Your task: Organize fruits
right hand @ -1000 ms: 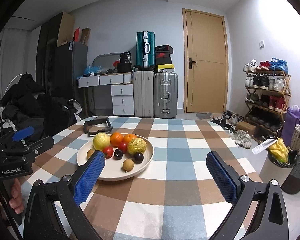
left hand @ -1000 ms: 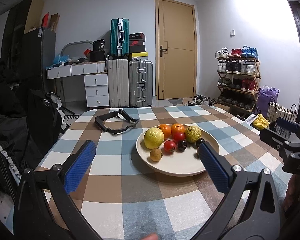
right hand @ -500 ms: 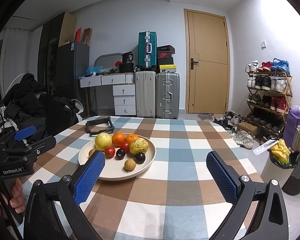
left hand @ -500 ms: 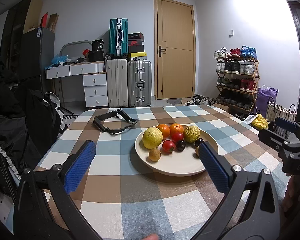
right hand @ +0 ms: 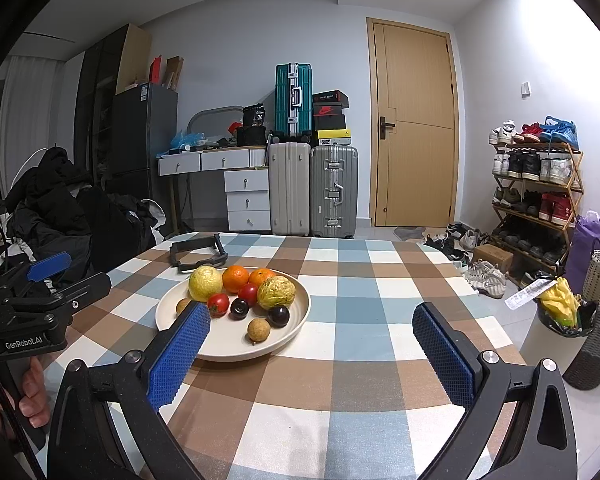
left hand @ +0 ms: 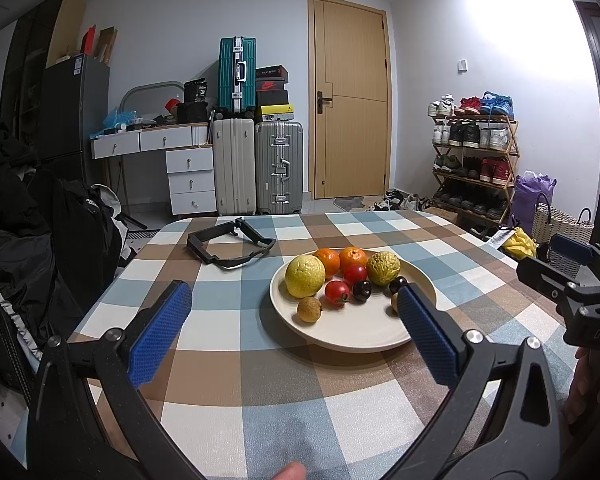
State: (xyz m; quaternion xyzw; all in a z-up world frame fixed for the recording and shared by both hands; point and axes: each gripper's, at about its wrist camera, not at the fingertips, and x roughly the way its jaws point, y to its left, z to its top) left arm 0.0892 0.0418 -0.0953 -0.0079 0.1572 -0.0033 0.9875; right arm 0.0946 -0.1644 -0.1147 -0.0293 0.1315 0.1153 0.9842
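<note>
Here, both claws hover wide open and empty above the checked table: the left claw faces the cream plate squarely, while the right claw has it ahead and to its left. All the fruit sits on the plate, packed together: one yellow citrus, two oranges, one wrinkled yellow-green fruit, two tomatoes, two dark plums and two small brown longans. Judged risk: the round pieces touch, so closing on one may nudge its neighbours and roll them over the shallow rim; a tomato may bruise under a hard squeeze. One black strap frame lies beyond the plate.
</note>
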